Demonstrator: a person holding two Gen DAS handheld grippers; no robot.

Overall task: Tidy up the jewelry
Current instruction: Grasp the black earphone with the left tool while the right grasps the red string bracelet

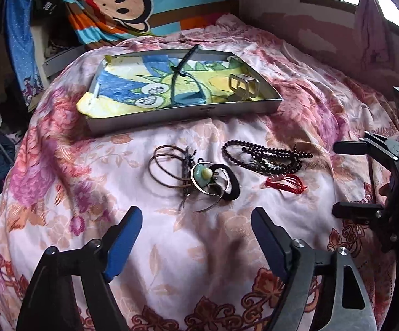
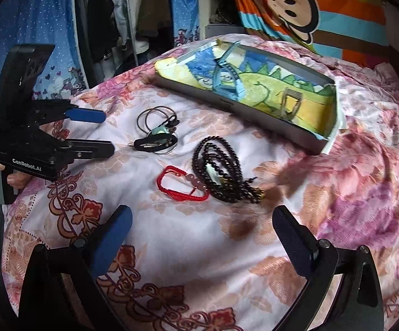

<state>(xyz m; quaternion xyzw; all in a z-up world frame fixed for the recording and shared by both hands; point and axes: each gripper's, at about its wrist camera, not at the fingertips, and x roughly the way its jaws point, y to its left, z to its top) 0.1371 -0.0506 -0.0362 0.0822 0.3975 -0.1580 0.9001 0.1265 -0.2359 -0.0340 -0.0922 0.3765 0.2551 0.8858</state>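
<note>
A shallow grey tray (image 1: 183, 113) (image 2: 235, 104) with a drawing inside lies on the flowered bedspread and holds a dark headband (image 1: 178, 73) and a hair clip (image 1: 244, 87) (image 2: 290, 104). In front of it lie thin hoops and a black hair tie with a green pearl piece (image 1: 199, 178) (image 2: 156, 135), a dark bead necklace (image 1: 265, 157) (image 2: 221, 168) and a red cord bracelet (image 1: 286, 183) (image 2: 183, 183). My left gripper (image 1: 196, 234) (image 2: 108, 131) is open and empty, just short of the hoops. My right gripper (image 2: 202, 234) (image 1: 343, 179) is open and empty, near the red bracelet.
The bedspread (image 1: 172, 248) is soft and bulging, falling away at the left and front. A striped monkey-print cloth (image 1: 127, 2) hangs behind the tray. Clothes (image 2: 133, 13) hang beyond the bed's far left side.
</note>
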